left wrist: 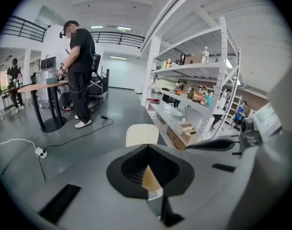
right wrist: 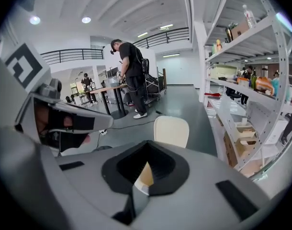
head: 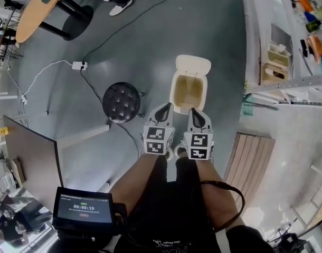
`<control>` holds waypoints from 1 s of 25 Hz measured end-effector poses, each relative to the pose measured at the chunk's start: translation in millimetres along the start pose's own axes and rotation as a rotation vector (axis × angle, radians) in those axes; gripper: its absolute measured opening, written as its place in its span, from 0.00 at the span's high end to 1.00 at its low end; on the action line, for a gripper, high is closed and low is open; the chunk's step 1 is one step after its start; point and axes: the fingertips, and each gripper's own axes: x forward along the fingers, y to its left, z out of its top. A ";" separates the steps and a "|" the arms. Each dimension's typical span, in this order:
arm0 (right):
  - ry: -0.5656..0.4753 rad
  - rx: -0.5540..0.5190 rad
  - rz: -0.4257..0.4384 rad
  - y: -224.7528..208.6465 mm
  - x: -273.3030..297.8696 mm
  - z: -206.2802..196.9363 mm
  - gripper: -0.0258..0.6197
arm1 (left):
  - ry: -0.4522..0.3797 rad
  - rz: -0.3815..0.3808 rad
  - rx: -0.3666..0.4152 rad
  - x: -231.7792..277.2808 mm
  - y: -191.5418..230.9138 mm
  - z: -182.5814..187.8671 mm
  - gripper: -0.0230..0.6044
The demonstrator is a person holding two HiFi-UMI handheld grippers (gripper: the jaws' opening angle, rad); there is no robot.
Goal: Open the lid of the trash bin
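Since needing no grip on the upright lid (head: 192, 64) at centre frame, holding left gripper (head: 163, 110) and right gripper (head: 198, 116) back, jaws together, empty.

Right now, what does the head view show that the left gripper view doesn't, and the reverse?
Only the head view shows the open inside of the trash bin, a black stool beside it, the timer screen, and the left gripper and right gripper from above, near the bin's front rim. Only the left gripper view shows a person standing full-figure, and the balcony railing. Both show the raised lid and the white power strip on the floor.
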 end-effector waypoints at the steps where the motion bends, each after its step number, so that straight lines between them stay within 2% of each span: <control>1: -0.009 0.000 -0.006 -0.6 -7.6 2.4 0.96 | -0.011 0.005 0.002 -7.6 -4.0 3.0 0.97; 7: -0.088 0.090 -0.047 -9.0 -46.2 11.7 0.96 | -0.056 0.011 0.033 -42.8 -17.8 12.4 0.97; 18: -0.185 0.071 -0.112 34.3 -123.0 26.1 0.96 | -0.091 -0.013 0.046 -123.1 -21.0 -1.1 0.97; 25: -0.275 -0.010 -0.115 86.0 -168.0 45.4 0.96 | -0.175 0.007 0.038 -181.6 -25.0 15.1 0.97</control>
